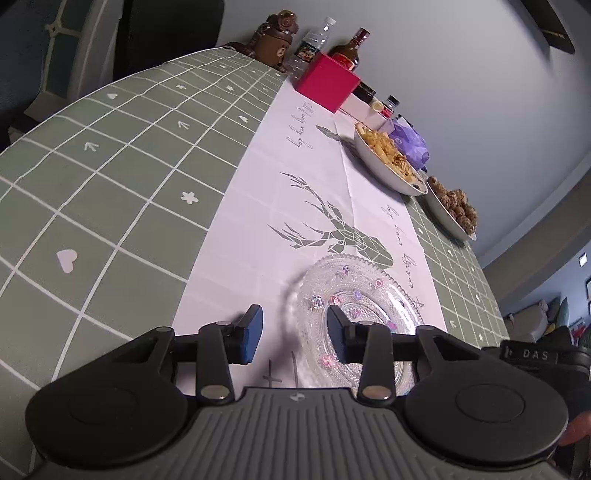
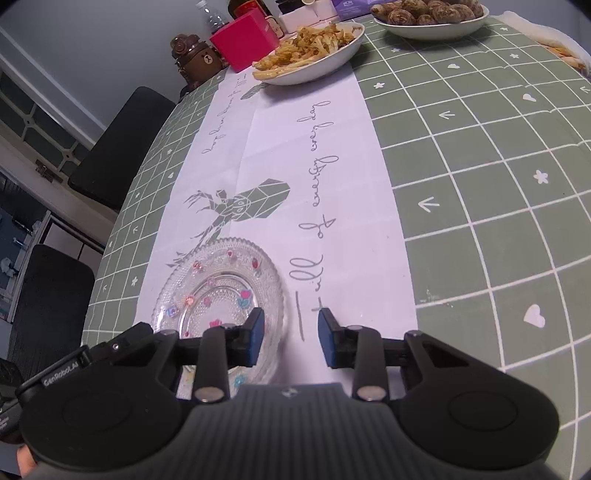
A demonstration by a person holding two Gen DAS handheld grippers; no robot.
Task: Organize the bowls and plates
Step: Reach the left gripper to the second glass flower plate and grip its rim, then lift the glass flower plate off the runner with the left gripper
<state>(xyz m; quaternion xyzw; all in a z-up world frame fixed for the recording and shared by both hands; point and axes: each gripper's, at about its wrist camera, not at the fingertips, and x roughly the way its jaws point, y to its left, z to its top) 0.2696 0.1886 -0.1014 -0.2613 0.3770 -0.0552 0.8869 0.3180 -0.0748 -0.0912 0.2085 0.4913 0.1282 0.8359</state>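
A clear glass plate (image 1: pixel 354 295) with small coloured flower marks lies on the white table runner (image 1: pixel 258 184). My left gripper (image 1: pixel 295 334) is open, its right finger over the plate's near rim and its left finger beside the plate. The plate also shows in the right wrist view (image 2: pixel 221 284). My right gripper (image 2: pixel 291 338) is open, its left finger over the plate's right edge. A white plate of fried food (image 1: pixel 388 158) (image 2: pixel 314 51) and a white plate of brown balls (image 1: pixel 450 210) (image 2: pixel 432 18) stand farther along the table.
A pink box (image 1: pixel 327 81) (image 2: pixel 243 38), bottles (image 1: pixel 314 40), a brown bear-faced jar (image 1: pixel 273 37) (image 2: pixel 195 55) and a purple packet (image 1: pixel 410 142) stand at the table's far end. Dark chairs (image 2: pixel 118 147) stand along one side. The green checked cloth (image 1: pixel 110 166) covers the table.
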